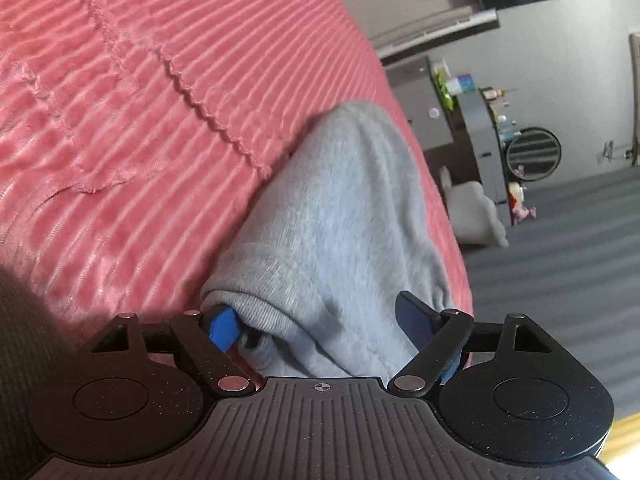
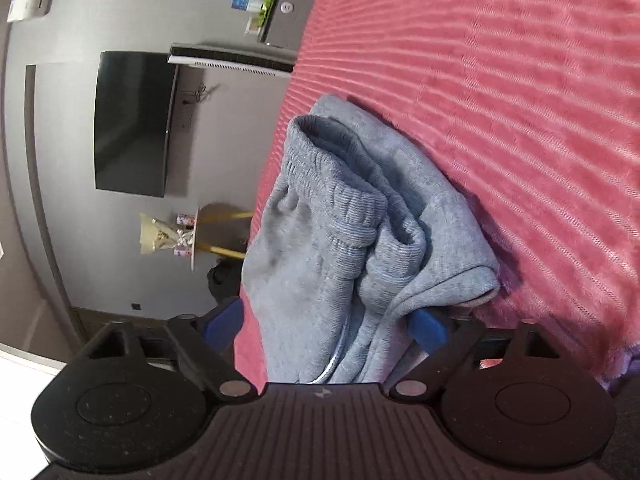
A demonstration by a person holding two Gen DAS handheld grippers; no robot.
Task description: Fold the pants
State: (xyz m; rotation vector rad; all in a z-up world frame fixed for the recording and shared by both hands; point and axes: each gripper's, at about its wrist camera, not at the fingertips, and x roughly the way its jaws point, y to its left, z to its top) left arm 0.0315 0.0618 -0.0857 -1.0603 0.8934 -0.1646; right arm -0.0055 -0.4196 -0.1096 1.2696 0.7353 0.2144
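Grey sweatpants (image 1: 332, 216) lie bunched on a pink ribbed bedspread (image 1: 120, 120) near its edge. In the left wrist view my left gripper (image 1: 320, 326) stands with its blue pads wide apart, and the ribbed cuff and leg fabric lie between them; the left pad (image 1: 222, 328) touches the cuff. In the right wrist view the pants (image 2: 340, 240) show their elastic waistband (image 2: 336, 184) on top of the heap. My right gripper (image 2: 326, 326) is also spread wide with grey cloth lying between its fingers. Neither visibly pinches the cloth.
The bedspread (image 2: 500, 120) fills most of both views. Past the bed's edge are a grey carpet (image 1: 560, 260), a wall television (image 2: 132, 124), a dresser with small items (image 1: 480, 128), a round mirror (image 1: 534, 155) and a small side table (image 2: 200, 236).
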